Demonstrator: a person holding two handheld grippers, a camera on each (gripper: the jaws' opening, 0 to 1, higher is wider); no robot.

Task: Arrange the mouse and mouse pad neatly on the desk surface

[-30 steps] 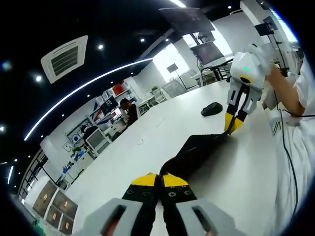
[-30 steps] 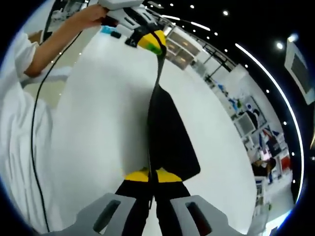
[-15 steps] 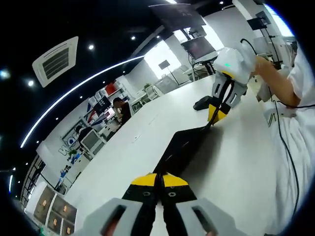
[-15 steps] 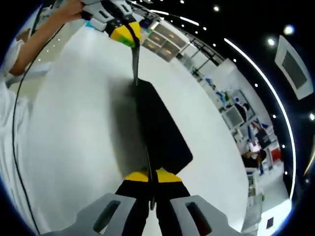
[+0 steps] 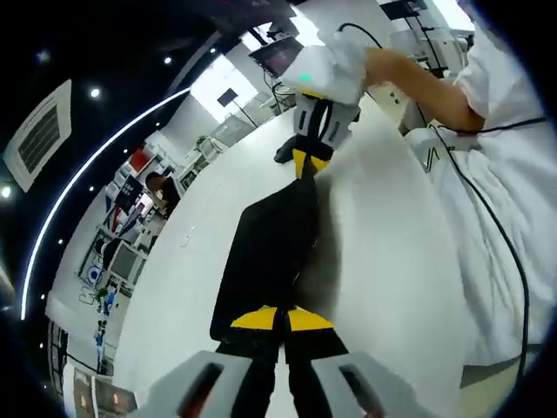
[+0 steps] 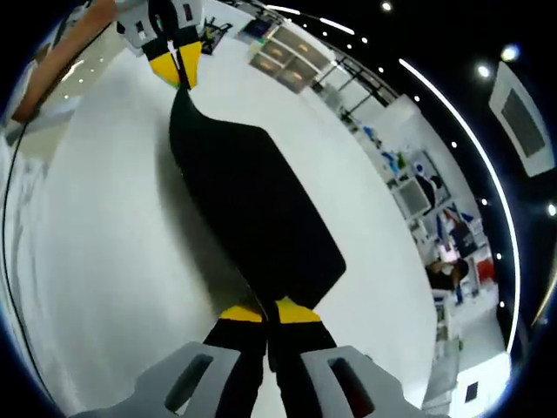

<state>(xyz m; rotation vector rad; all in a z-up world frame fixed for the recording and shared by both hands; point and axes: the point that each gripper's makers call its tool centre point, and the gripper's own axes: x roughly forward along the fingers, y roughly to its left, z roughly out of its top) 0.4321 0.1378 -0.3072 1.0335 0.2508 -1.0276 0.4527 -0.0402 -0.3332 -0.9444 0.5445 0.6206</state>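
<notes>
Since a second ago the mouse pad point(image 5: 270, 252) has turned from edge-on to nearly flat, its broad black face now open to both views. It hangs stretched over the white counter point(image 5: 383, 261). The left gripper point(image 5: 280, 319) has its fingers closed on one end, and the right gripper point(image 6: 269, 312) has its fingers closed on the other. A dark mouse point(image 5: 285, 154) sits on the counter just behind the right gripper. No writing is readable. Bare counter lies along both long edges.
</notes>
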